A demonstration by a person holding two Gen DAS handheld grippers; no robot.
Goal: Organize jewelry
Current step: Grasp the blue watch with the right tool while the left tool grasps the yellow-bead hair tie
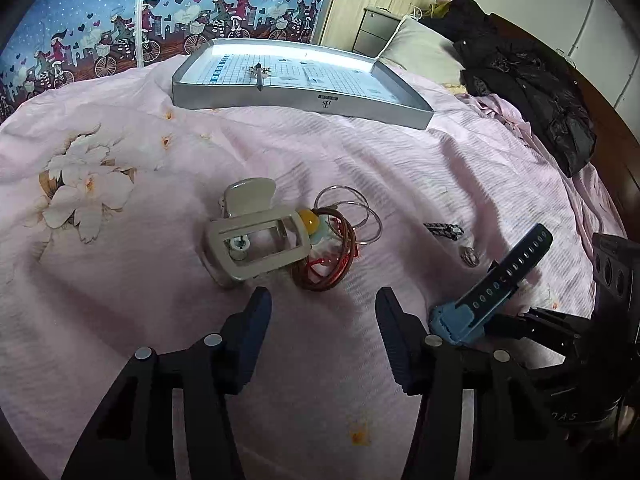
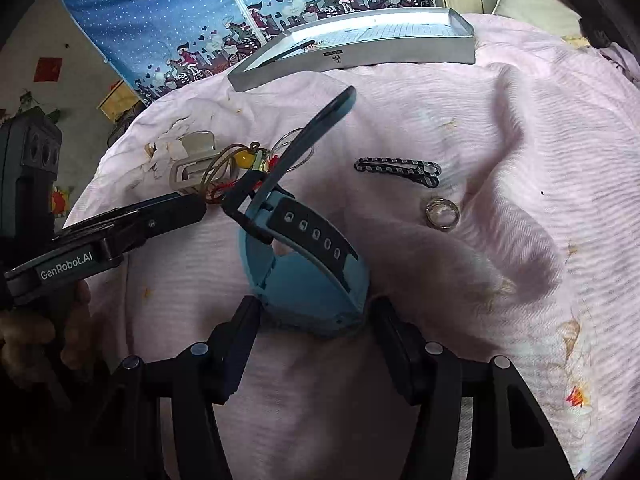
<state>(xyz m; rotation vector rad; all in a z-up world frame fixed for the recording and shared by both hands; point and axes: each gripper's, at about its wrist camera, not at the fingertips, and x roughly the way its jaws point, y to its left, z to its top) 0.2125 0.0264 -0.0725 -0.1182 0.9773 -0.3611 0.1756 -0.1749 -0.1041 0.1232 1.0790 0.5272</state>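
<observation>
My right gripper (image 2: 316,316) is shut on a blue watch (image 2: 308,280); its case sits between the two fingers and its dark strap (image 2: 316,132) sticks up. In the left wrist view the watch (image 1: 492,288) is at the right, beside my open left gripper (image 1: 324,320), which holds nothing. Just ahead of the left gripper lie a beige claw clip (image 1: 252,236) and a tangle of red and clear bracelets (image 1: 336,252) with a yellow bead (image 1: 310,220). A black hair clip (image 2: 400,169) and a silver ring (image 2: 442,213) lie on the pink sheet to the right.
A shallow silver tray (image 1: 300,96) sits farther back on the bed with a dark pin (image 1: 258,74) in it. A black coat (image 1: 532,88) lies at the far right near a pillow (image 1: 420,44). A blue patterned curtain (image 1: 160,20) hangs behind. A hand (image 2: 24,336) grips the left tool.
</observation>
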